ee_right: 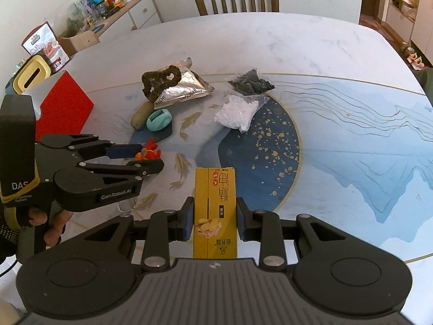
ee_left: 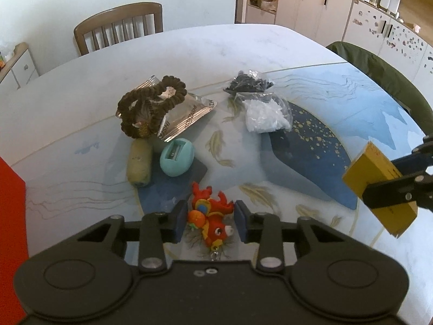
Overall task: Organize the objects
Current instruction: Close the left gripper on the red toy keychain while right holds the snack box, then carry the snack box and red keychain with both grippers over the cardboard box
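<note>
A red toy fish (ee_left: 212, 218) on a key chain sits between the pads of my left gripper (ee_left: 211, 220), which is shut on it low over the table (ee_left: 216, 46). From the right wrist view the same gripper (ee_right: 151, 158) and fish (ee_right: 150, 151) show at the left, with a hand on the grip. My right gripper (ee_right: 215, 216) is shut on a yellow carton (ee_right: 215, 189), held above the table's near edge. That carton (ee_left: 379, 187) appears at the right of the left wrist view.
Behind the fish lie a teal sharpener (ee_left: 177, 157), a beige cylinder (ee_left: 139, 166), a brown scrunchie (ee_left: 151, 103) on a foil packet (ee_left: 186, 116), and bags of white bits (ee_left: 263, 117) and black bits (ee_left: 247, 82). A red box (ee_right: 65, 105) stands left. Chairs ring the table.
</note>
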Demonstrator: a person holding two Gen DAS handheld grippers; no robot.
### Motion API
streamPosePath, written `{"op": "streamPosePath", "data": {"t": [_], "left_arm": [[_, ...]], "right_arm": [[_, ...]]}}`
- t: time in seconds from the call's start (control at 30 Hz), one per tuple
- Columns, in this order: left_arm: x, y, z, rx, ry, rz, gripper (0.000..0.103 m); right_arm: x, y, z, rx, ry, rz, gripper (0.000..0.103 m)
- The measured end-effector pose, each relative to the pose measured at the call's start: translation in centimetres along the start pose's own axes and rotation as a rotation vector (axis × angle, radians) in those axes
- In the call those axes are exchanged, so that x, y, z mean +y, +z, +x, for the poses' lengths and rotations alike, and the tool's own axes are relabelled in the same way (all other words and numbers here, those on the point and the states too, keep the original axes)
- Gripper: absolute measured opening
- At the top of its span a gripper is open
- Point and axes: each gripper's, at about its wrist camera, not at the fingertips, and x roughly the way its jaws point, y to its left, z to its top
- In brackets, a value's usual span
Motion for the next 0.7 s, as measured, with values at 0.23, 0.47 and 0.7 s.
{"op": "streamPosePath", "data": {"t": [0.23, 0.47, 0.7], "left_arm": [[0.9, 0.5, -1.5, -0.011, -0.014, -0.056, 0.035], [2.3, 1.1, -5.8, -0.051, -0.034, -0.109, 0.035], [4.1, 1.6, -9.7, -0.057, -0.023, -0.137, 0.018]], "right_arm": [[-0.1, 0.3, -0.4, -0.011, 0.009, -0.003, 0.03], [1.6, 1.6, -1.7, -0.044, 0.036, -0.041, 0.03], [4.7, 3.1, -2.6, -0.06, 0.07, -0.093, 0.03]]}}
